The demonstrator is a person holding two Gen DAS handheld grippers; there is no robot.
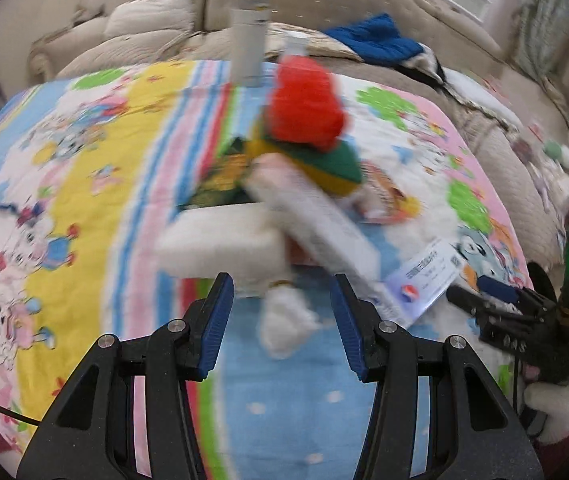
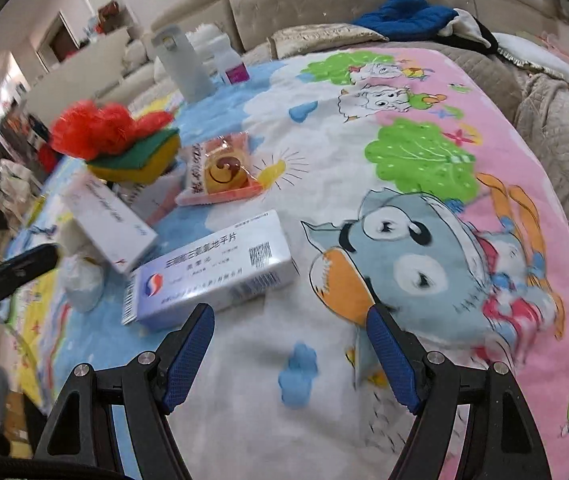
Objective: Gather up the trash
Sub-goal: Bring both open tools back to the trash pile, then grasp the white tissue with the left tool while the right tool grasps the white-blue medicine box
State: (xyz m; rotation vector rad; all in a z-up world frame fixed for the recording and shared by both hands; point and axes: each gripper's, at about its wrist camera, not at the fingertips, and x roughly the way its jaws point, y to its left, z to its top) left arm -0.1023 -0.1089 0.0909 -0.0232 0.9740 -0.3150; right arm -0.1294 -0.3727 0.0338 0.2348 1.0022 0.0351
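Left gripper (image 1: 280, 294): jaws apart, nothing between them, poised over a crumpled white tissue (image 1: 284, 320) lying on the cartoon-print blanket (image 1: 84, 160). Right gripper (image 2: 290, 340): jaws wide apart, empty, over bare blanket. Just beyond its left finger lies a blue-and-white medicine box (image 2: 212, 268). A long white box (image 2: 108, 224) lies beside it, tilted. Farther back: a wrapped swirl pastry (image 2: 220, 172), a red mesh scrubber (image 2: 100, 128) atop a green-and-yellow sponge (image 2: 140, 164), and an upright grey cylindrical container (image 2: 182, 66).
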